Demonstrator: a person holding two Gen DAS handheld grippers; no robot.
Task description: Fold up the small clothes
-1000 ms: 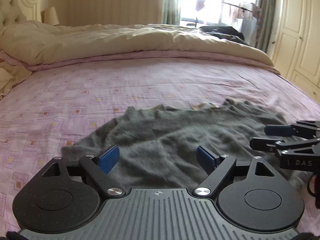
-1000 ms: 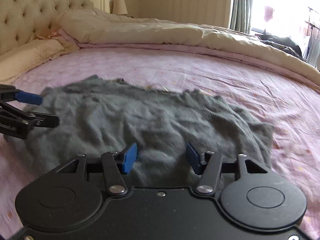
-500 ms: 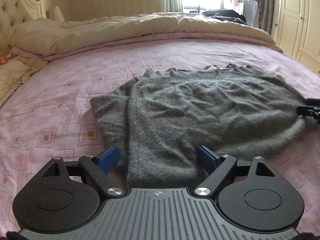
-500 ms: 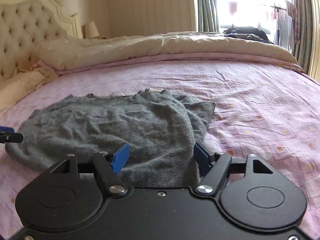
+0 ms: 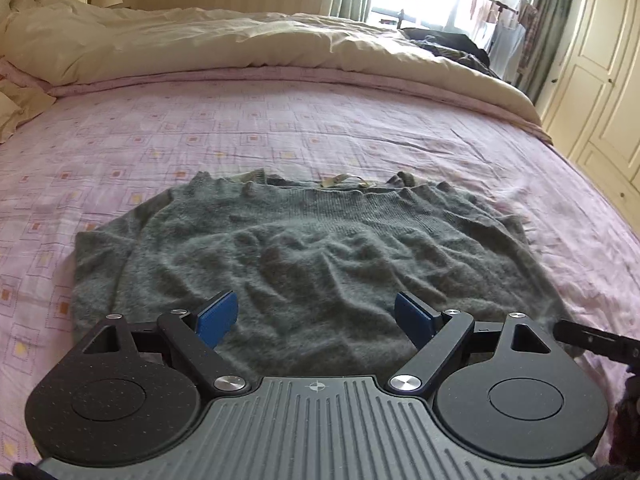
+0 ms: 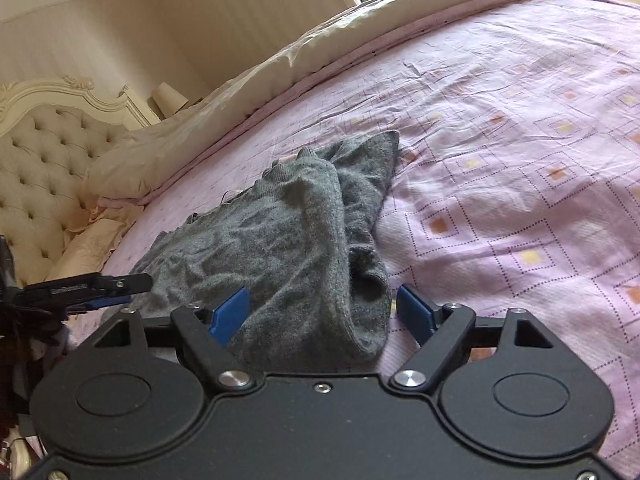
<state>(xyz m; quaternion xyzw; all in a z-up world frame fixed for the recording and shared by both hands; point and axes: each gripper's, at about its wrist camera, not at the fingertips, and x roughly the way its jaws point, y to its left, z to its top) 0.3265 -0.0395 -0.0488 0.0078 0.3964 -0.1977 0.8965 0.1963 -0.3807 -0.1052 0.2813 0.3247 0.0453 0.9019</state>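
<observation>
One grey sweater, two grippers, one bed with a pink patterned sheet, one cream duvet. The sweater lies spread on the sheet ahead of both grippers. Left gripper is wide apart and empty over the sweater's near hem. Right gripper has just been opening; the folded sweater edge sits between its blue pads, ungripped.
</observation>
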